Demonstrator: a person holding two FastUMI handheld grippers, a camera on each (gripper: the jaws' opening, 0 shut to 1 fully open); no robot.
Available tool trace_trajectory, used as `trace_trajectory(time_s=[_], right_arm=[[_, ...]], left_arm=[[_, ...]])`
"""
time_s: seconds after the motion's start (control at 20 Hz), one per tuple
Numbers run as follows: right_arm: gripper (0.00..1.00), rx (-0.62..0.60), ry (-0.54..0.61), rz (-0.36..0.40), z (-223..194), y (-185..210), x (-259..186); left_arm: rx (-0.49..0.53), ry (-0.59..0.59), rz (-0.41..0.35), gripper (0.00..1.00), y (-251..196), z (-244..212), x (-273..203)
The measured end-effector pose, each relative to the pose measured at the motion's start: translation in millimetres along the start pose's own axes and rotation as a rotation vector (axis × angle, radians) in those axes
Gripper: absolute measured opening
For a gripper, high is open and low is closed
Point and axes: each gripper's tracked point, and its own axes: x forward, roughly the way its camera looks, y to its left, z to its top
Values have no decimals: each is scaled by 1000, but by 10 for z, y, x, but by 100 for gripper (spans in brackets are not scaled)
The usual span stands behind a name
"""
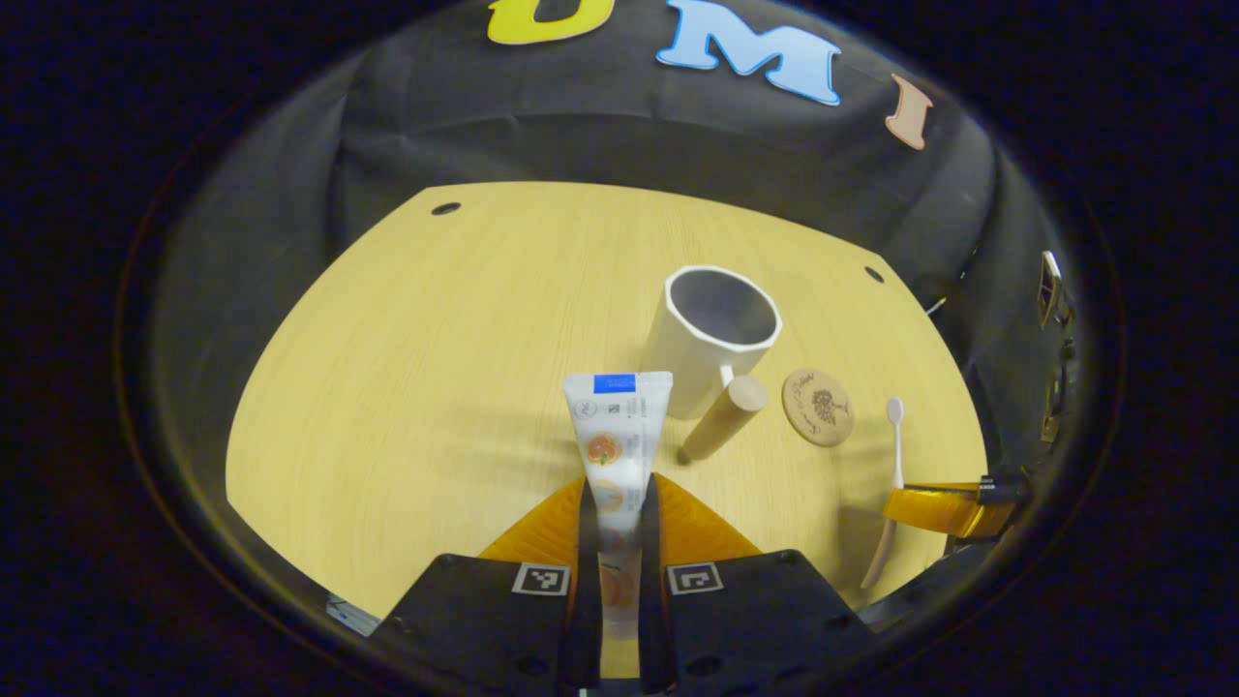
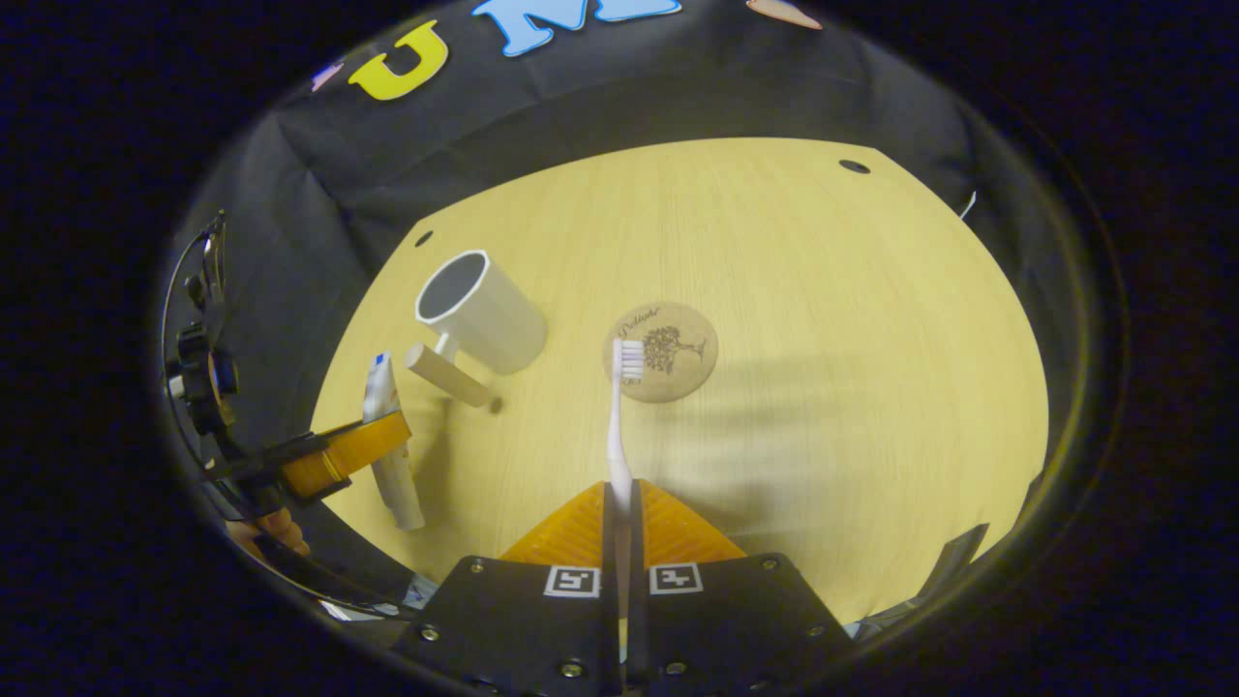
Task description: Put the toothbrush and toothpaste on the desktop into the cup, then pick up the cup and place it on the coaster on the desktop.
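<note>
We see the left claw (image 1: 619, 503) clamped on the toothpaste (image 1: 614, 426) and the right claw (image 2: 619, 499) clamped on the toothbrush (image 2: 619, 416), both raised above the surface (image 1: 436, 339); cup (image 1: 711, 334) stands beside the coaster (image 1: 817, 407).

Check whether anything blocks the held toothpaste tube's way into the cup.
Nothing visible does: the white toothpaste tube in the left hand-held gripper faces the open white cup across bare wooden desktop; its wooden handle sticks out beside it.

no text can be read: print on the toothpaste (image 1: 617, 436) and script on the coaster (image 2: 666, 350) are too small.
</note>
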Motion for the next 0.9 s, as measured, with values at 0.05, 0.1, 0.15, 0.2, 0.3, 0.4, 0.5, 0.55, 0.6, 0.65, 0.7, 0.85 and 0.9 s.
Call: trace_trajectory(time_s=[0.05, 0.1, 0.15, 0.2, 0.3, 0.4, 0.5, 0.55, 0.6, 0.65, 0.7, 0.85, 0.9], right_arm=[[4, -7, -26, 5, 69, 14, -44], [4, -14, -54, 12, 138, 29, -69], [4, -24, -79, 21, 203, 55, -99], [4, -32, -104, 27, 268, 68, -122], [4, -43, -147, 53, 367, 124, -167], [4, -47, -177, 72, 442, 177, -197], [4, -54, -211, 97, 518, 241, -252], [4, -64, -232, 101, 567, 259, -284], [7, -71, -256, 99, 619, 259, -298], [4, -75, -279, 100, 662, 276, -330], [4, -76, -302, 109, 721, 311, -370], [4, -86, -366, 132, 889, 405, -494], [4, -92, -378, 131, 918, 414, -511]], left_arm=[[-2, -30, 4, 23, 17, 92, -14], [-2, -62, 5, 23, 33, 195, -32], [0, -98, 7, 22, 50, 306, -63], [4, -134, 7, 22, 85, 414, -102], [7, -207, 4, 23, 90, 649, -162], [11, -266, -8, 22, 66, 846, -277], [16, -313, -15, 22, 48, 1020, -296], [15, -334, -18, 22, 31, 1089, -303], [13, -355, -24, 22, 11, 1157, -295], [9, -380, -34, 22, -18, 1223, -308], [3, -409, -42, 22, -52, 1323, -313], [2, -519, -74, 22, -136, 1630, -404], [6, -561, -82, 22, -166, 1740, -448]])
